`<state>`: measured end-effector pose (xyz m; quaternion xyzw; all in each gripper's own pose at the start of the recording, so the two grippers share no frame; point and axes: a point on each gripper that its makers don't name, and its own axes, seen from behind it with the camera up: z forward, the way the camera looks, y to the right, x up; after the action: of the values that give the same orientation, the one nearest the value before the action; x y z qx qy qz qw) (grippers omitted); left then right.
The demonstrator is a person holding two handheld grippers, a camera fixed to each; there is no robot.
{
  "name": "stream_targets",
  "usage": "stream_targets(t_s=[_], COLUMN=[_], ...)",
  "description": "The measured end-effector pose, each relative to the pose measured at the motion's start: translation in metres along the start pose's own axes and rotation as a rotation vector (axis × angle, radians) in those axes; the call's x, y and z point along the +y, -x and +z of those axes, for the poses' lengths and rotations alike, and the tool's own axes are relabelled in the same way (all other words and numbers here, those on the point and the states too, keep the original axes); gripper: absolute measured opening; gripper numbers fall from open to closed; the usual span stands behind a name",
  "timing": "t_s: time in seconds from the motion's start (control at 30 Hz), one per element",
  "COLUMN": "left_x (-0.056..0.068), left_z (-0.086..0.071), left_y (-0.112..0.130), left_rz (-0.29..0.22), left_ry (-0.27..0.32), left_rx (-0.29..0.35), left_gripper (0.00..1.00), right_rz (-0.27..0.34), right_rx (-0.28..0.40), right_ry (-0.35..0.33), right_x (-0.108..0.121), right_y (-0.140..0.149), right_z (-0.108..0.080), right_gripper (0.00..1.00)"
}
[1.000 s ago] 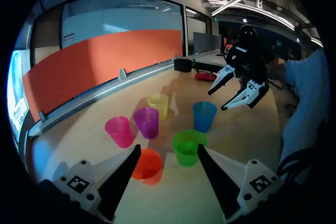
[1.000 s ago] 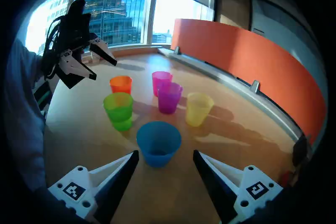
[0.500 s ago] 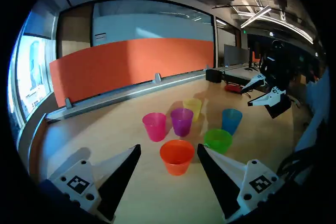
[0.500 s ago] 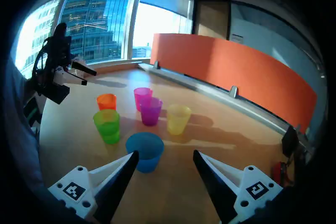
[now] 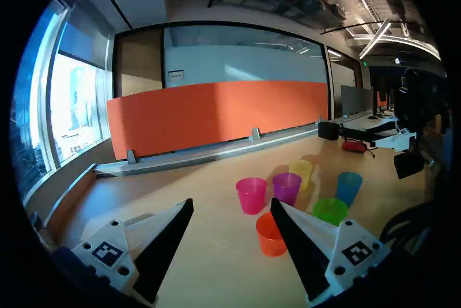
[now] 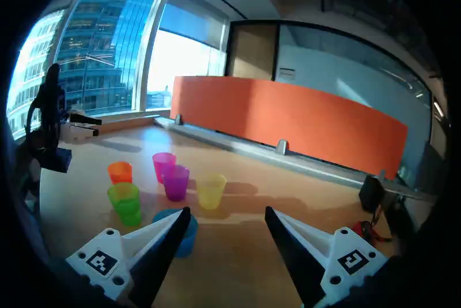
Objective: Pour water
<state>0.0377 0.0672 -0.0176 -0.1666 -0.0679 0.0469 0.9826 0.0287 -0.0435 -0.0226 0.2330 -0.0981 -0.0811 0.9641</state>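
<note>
Grippers, two, hand-held: white wedge-shaped plastic fingers with black inner faces, each bearing a square printed marker. We log the left gripper [image 5: 230,203] with jaws wide apart and empty, held level and low over the table [image 5: 190,187], a smooth pale wood-grain top. The right gripper [image 6: 227,211] is in like state: jaws spread, nothing between them.

Cups, six, translucent coloured plastic, round and tapered, all upright and grouped close on the table. We place them from the purple cup [image 5: 286,188], as the left gripper view has it:
- orange cup [image 5: 268,236], nearer and to the left, partly behind a finger;
- green cup [image 5: 329,211], nearer and to the right;
- pink cup [image 5: 252,194], just beside it on the left;
- blue cup [image 5: 348,188], to the right, apart;
- yellow cup [image 5: 301,173], just behind it.

Beyond the blue cup the right gripper hangs above the table, fingers pointing toward the group.

Small red object [image 5: 354,146], farther back and right of the purple cup, shape unclear. Long orange partition [image 5: 219,112], flat and matt, along the table's far edge.
</note>
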Motion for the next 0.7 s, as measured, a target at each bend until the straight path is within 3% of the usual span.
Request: stream_targets(t_s=[0.43,0.7], left_x=[-0.01,-0.019], left_z=[-0.019,-0.021], left_y=[-0.019,-0.017], left_rz=[-0.051,-0.049], left_ry=[-0.115,-0.187], left_rx=[0.105,0.113], left_gripper=[1.0,1.0], right_rz=[0.092,0.118], right_rx=[0.136,0.205], right_ry=[0.205,0.339], right_x=[0.025,0.044], right_y=[-0.018,-0.029], right_z=[-0.012,-0.019], right_gripper=[1.0,1.0])
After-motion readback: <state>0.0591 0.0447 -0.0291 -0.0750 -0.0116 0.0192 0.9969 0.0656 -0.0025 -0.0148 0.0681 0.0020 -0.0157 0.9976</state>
